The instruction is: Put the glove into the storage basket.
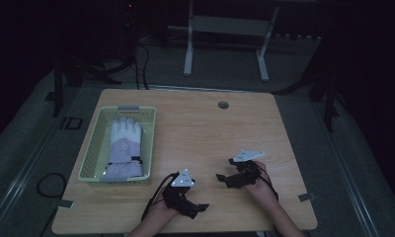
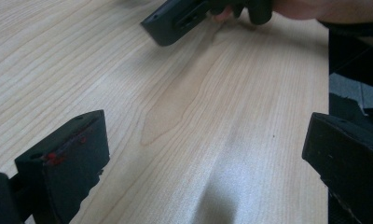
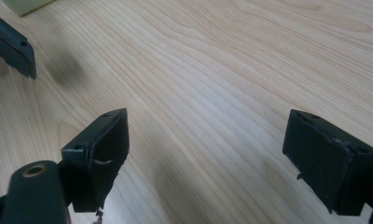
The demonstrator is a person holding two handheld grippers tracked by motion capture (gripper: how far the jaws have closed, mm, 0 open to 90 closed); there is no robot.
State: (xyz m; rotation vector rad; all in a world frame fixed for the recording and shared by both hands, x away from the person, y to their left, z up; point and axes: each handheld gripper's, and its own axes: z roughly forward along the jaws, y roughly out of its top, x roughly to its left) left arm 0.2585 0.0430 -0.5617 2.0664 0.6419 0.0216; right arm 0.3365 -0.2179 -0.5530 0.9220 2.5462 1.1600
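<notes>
Both tongs sit low at the near edge of the counter (image 1: 205, 123), pointing roughly at each other. Left tongs (image 1: 198, 210): jaws spread wide, nothing between them, bare wood underneath. Right tongs (image 1: 224, 178): same, released and empty.

Glove (image 1: 125, 148) lies flat in the pale yellow basket (image 1: 93, 143) at the counter's left, fingers pointing away, cuff toward the near wall; well apart from both tongs.

Handling guess: padded winter glove, so light, soft, floppy, not fragile. Will sag if pinched at one point. Best grab is probably the cuff, thick enough for a firm bite. Mesh wall is close; come in from above.
</notes>
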